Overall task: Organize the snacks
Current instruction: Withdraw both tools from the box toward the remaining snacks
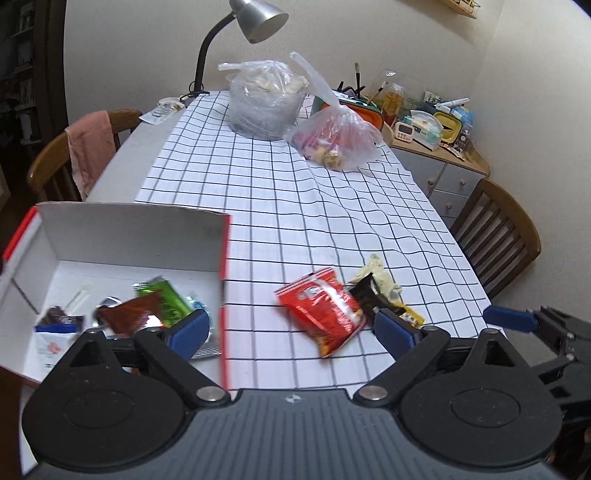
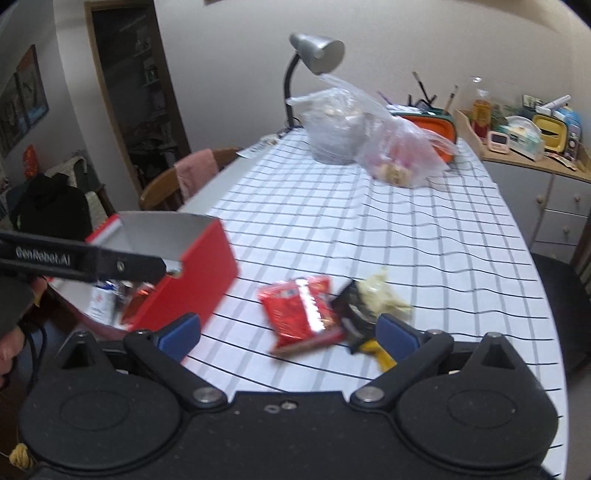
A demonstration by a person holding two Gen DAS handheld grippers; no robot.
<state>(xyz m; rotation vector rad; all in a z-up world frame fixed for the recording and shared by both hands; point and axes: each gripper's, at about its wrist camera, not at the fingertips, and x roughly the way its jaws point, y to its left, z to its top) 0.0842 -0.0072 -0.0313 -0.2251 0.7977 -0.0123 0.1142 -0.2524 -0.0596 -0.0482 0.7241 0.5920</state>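
A red snack packet (image 1: 325, 310) lies flat on the checked tablecloth, and my left gripper (image 1: 291, 328) hovers open just in front of it with nothing between its blue pads. Beside the packet lie a black-and-yellow packet (image 1: 373, 295) and a crumpled cream wrapper (image 1: 380, 277). To the left stands an open red box (image 1: 129, 236), white inside, holding a green packet (image 1: 166, 299), a brown packet (image 1: 133, 314) and a white-and-blue one (image 1: 55, 332). My right gripper (image 2: 290, 332) is open and empty, just short of the red packet (image 2: 299, 314) and the black packet (image 2: 354, 310). The red box (image 2: 192, 273) is at its left.
At the table's far end stand a desk lamp (image 1: 255, 18), a bagged clear bowl (image 1: 266, 103) and a plastic bag of snacks (image 1: 336, 136). Wooden chairs (image 1: 498, 236) flank the table, one draped with a pink cloth (image 1: 88, 144). A cluttered sideboard (image 1: 443, 162) is at the right.
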